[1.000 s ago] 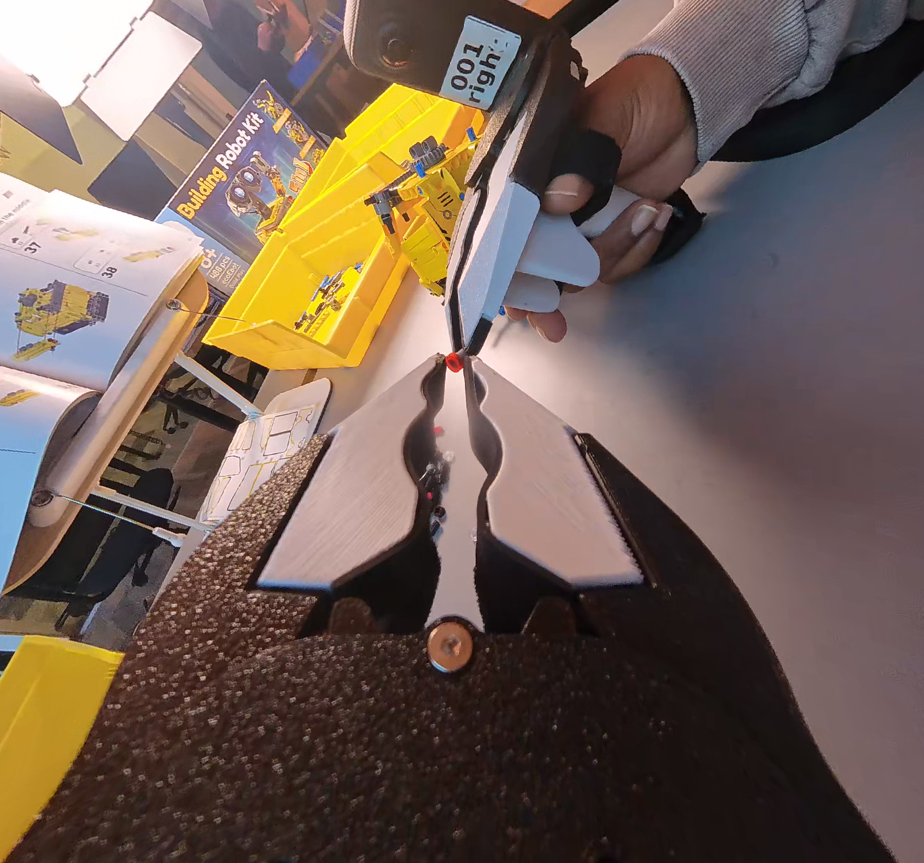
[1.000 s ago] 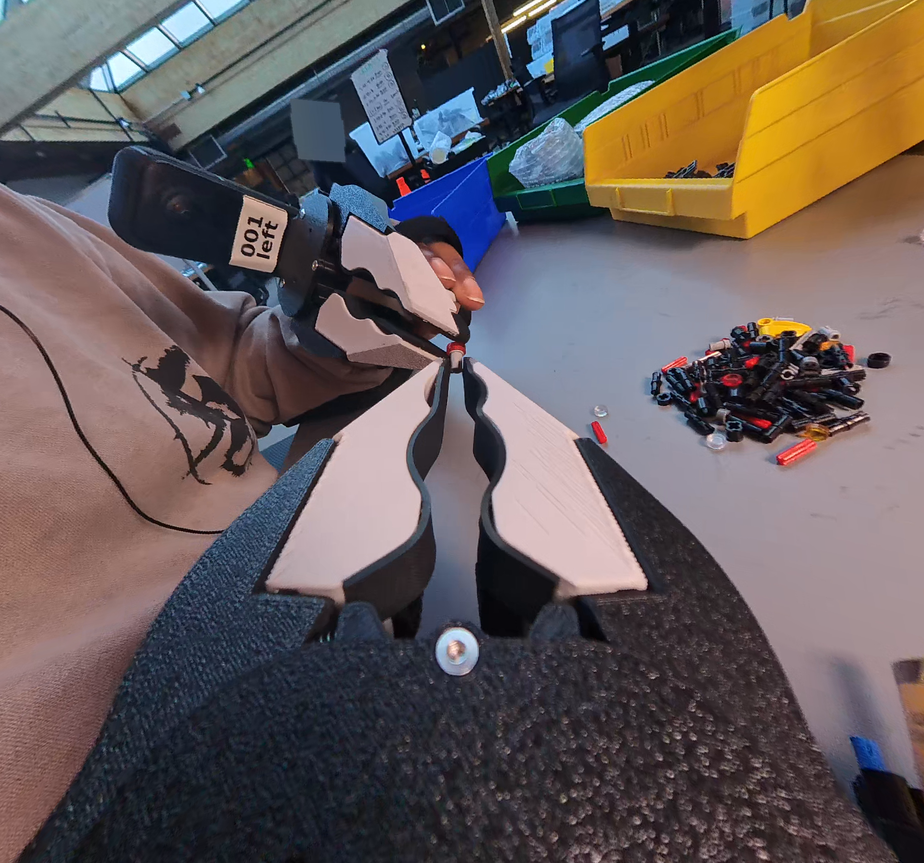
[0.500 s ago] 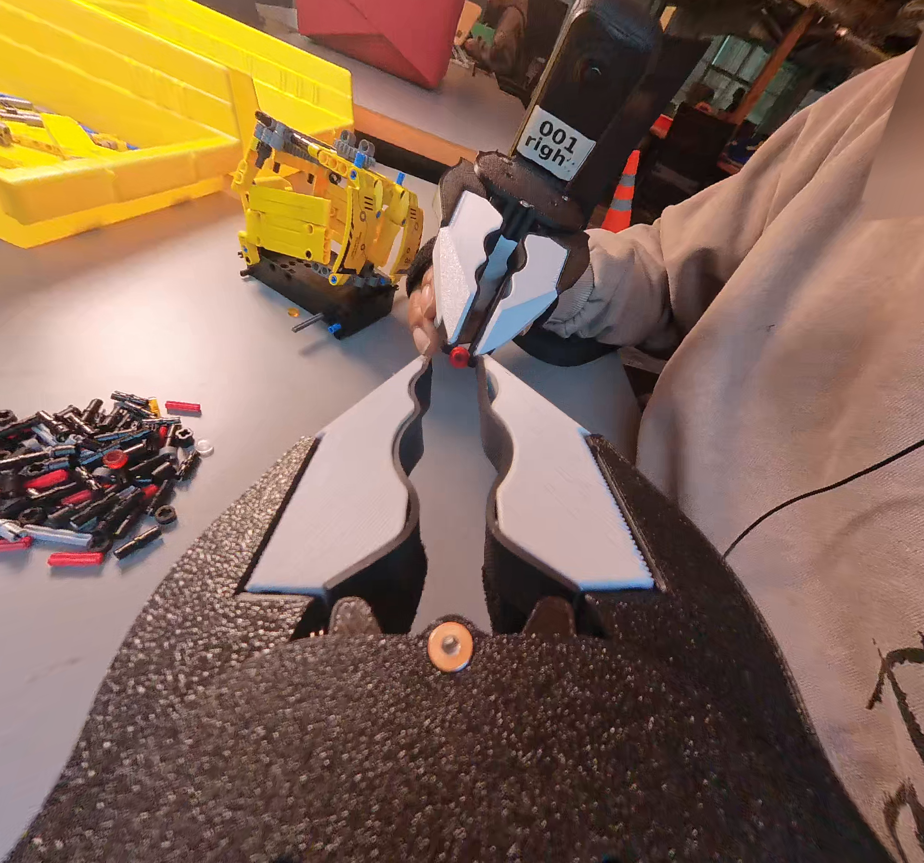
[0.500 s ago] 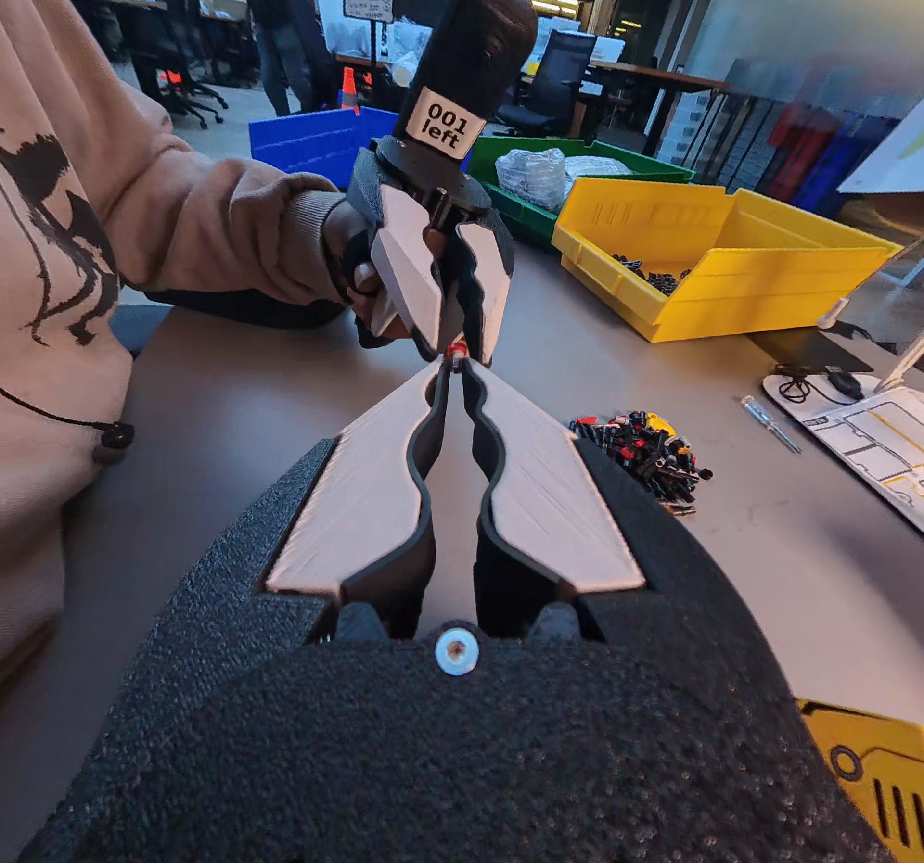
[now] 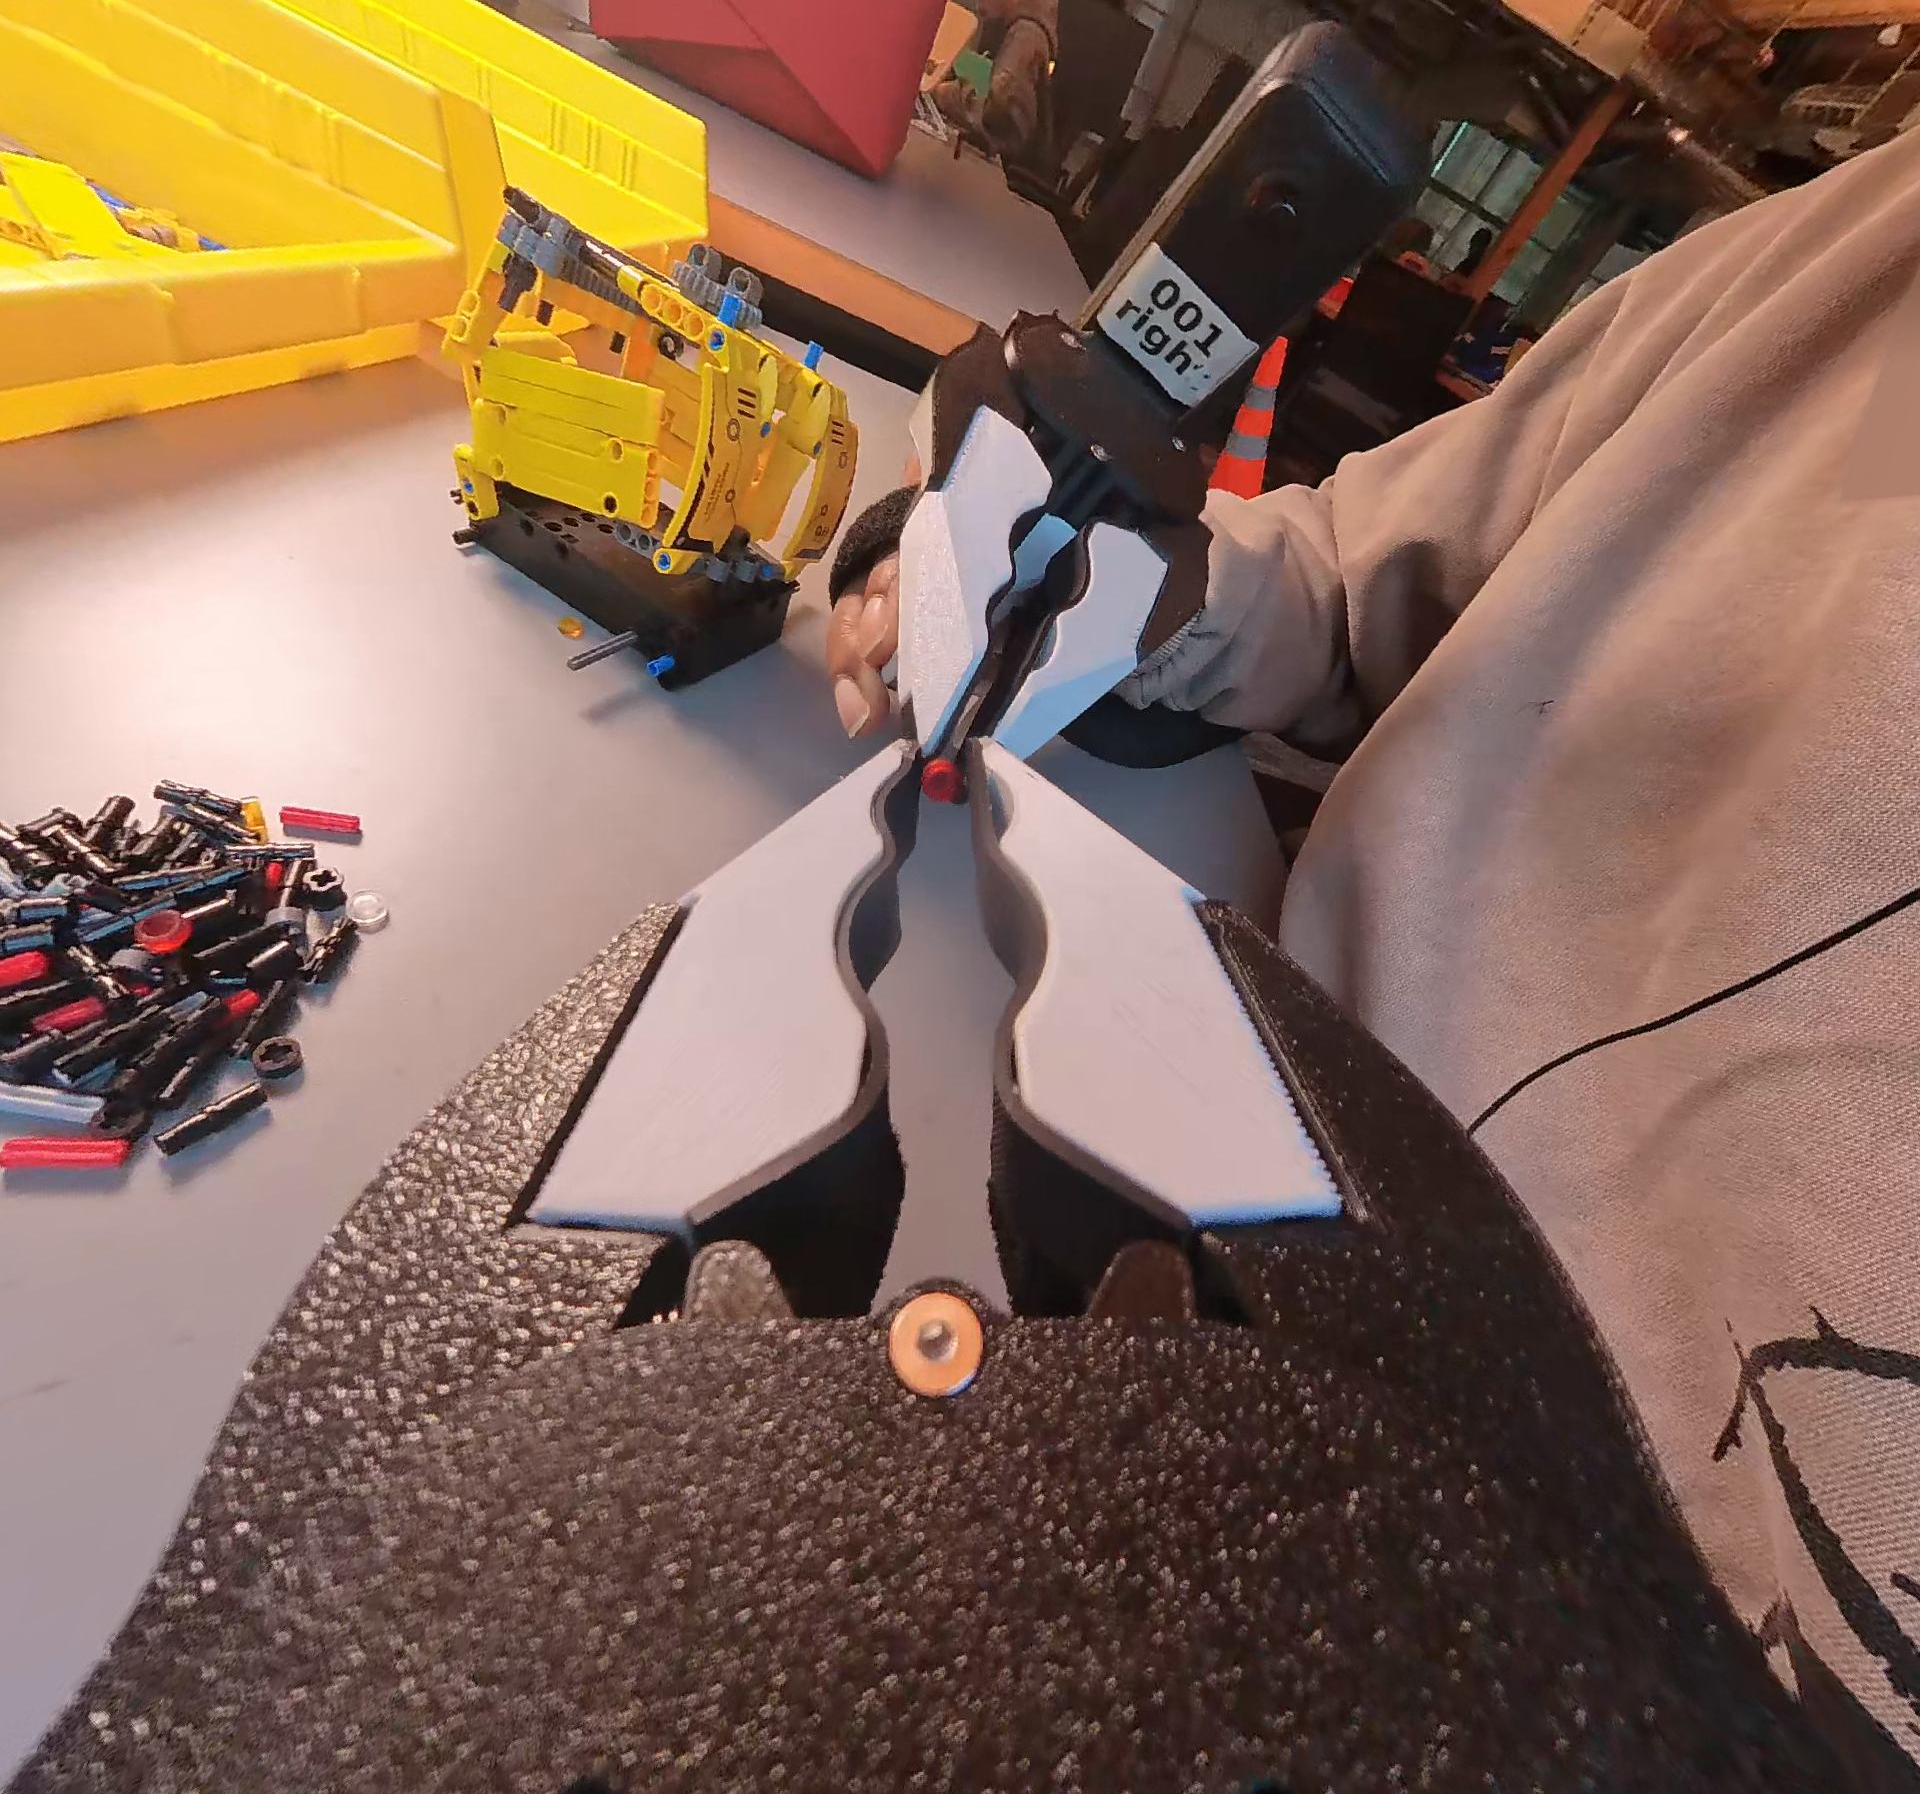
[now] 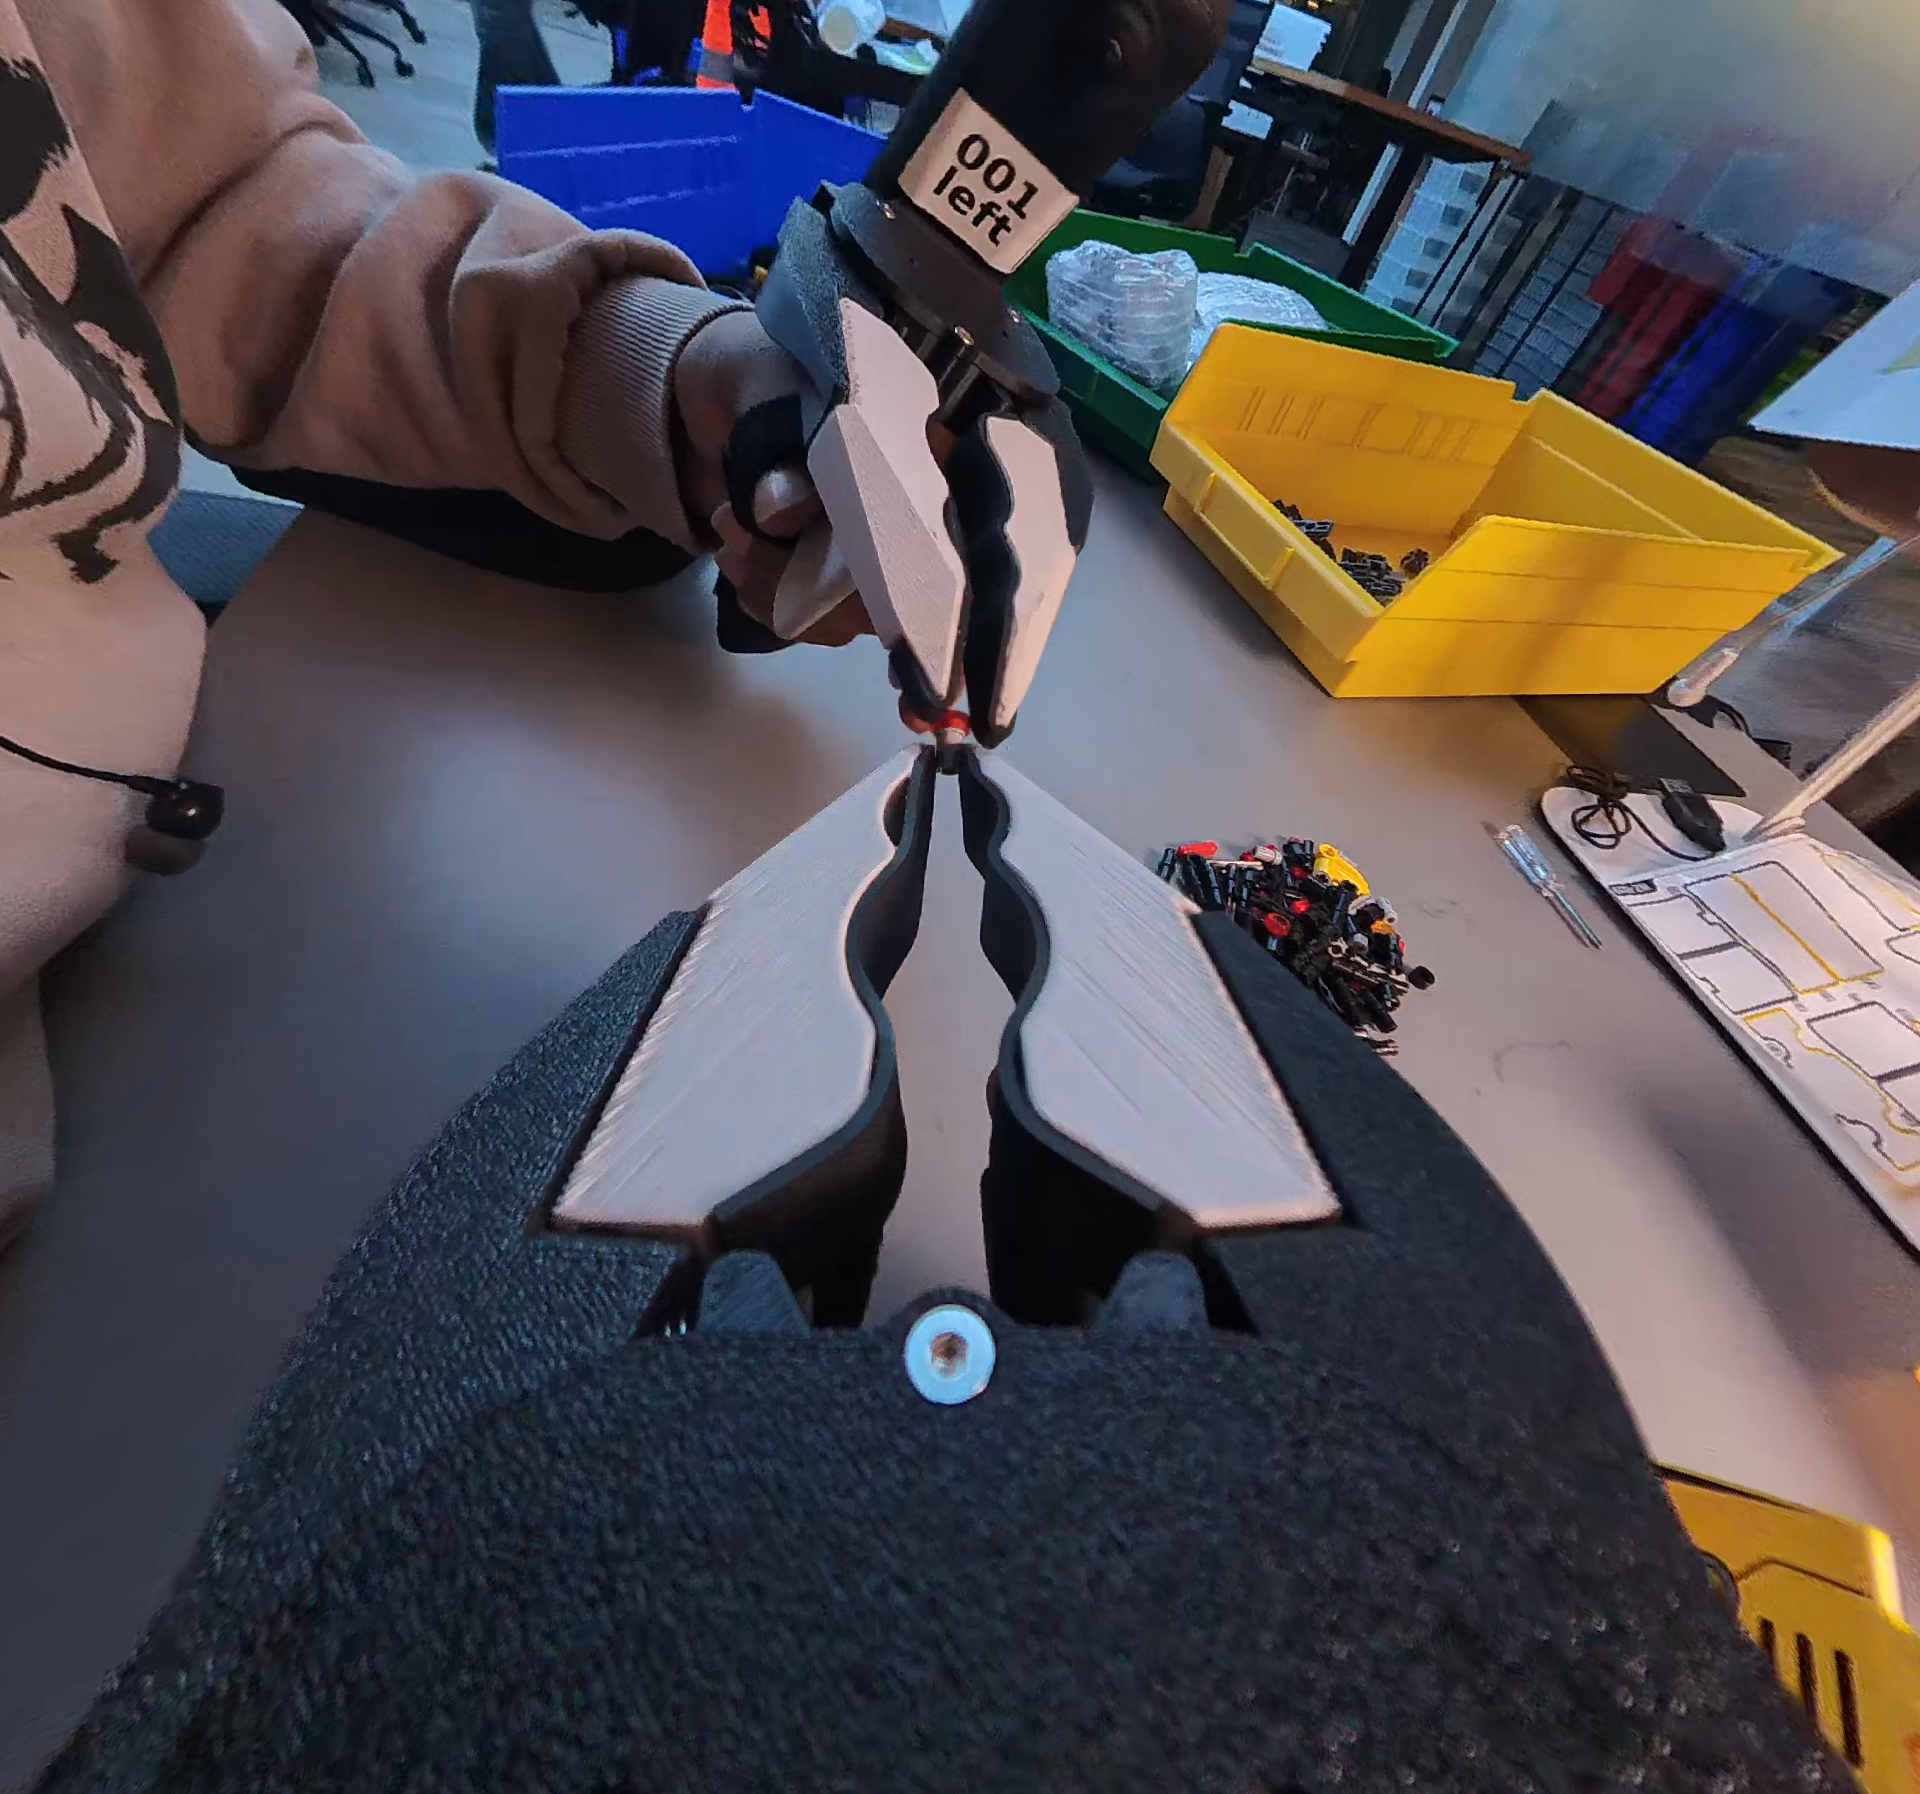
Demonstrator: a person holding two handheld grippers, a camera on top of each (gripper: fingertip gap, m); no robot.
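My left gripper [image 5: 943, 773] and my right gripper [image 6: 948, 759] meet tip to tip above the grey table [image 5: 312, 664]. A small red round piece [image 5: 940, 780] sits between the left gripper's tips, which are shut on it. In the right wrist view the red piece [image 6: 935, 721] has a short pale stub below it, and my right gripper's tips are closed on that lower end. The right gripper [image 5: 961, 742] comes down from above in the left wrist view. The left gripper [image 6: 951, 721] does the same in the right wrist view. A hand holds each.
A partly built yellow brick vehicle [image 5: 644, 456] stands behind the grippers. A pile of small black and red parts [image 5: 135, 955] lies on the table. Yellow bins [image 6: 1455, 518], a green bin [image 6: 1122, 362], a screwdriver [image 6: 1543, 882] and a printed sheet [image 6: 1787, 975] are nearby. The person's torso is close. Both grippers' tips are close together, under 4 cm apart. Left tips and right tips are each some 15 cm from the partly built yellow brick vehicle [image 5: 644, 456].
Both grippers have swung round together and stayed tip to tip on the red piece. In the last half second they only tilted a little.
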